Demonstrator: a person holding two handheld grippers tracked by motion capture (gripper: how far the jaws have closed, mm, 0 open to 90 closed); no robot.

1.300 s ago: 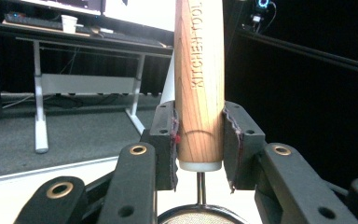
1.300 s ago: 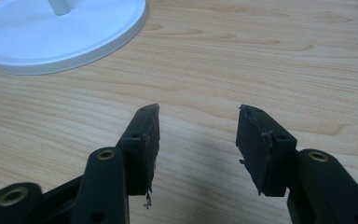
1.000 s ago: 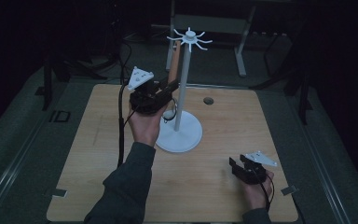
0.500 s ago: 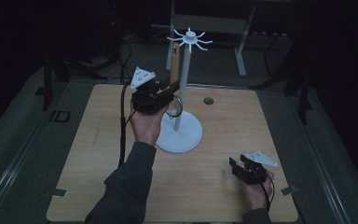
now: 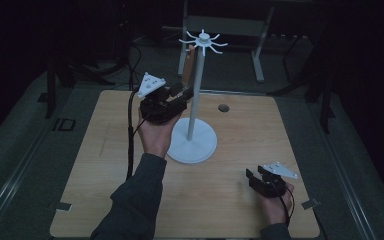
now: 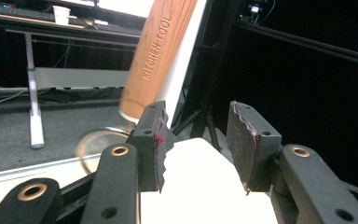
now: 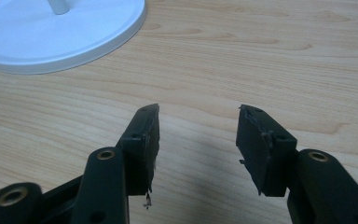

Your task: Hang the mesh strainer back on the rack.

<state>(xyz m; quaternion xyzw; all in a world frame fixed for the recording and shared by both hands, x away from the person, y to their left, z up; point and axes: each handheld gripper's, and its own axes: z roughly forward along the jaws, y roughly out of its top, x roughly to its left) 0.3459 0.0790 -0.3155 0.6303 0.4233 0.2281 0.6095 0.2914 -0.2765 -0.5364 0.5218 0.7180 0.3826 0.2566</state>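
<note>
A light wooden surface [image 5: 105, 165] sits in a dark room, and a person's forearms come in from its near edge. A white stand [image 5: 194, 140] rests on a round base around the middle of the surface, toward the far edge; its thin pole rises to a ring of short hooks at the top. A wooden utensil handle [image 5: 189, 64], stamped "KITCHEN TOOL" in the left gripper view [image 6: 161, 51], hangs from one of those hooks beside the pole.

The left tool [image 5: 176, 95] is held up in the air, just beside the pole and below the hanging handle. Compared with a second ago it has shifted a little toward the far edge and closer to the pole. Its jaws stand apart with nothing between them, and the handle hangs just beyond and above them. That suggests the handle is either just hung and released or about to be taken; the pictures do not settle which.

The right tool [image 5: 255, 181] rests low near the near right corner, where it was before, jaws spread and empty [image 7: 196, 154] over bare wood.

A small dark round spot [image 5: 223, 107] marks the surface near the far edge.
</note>
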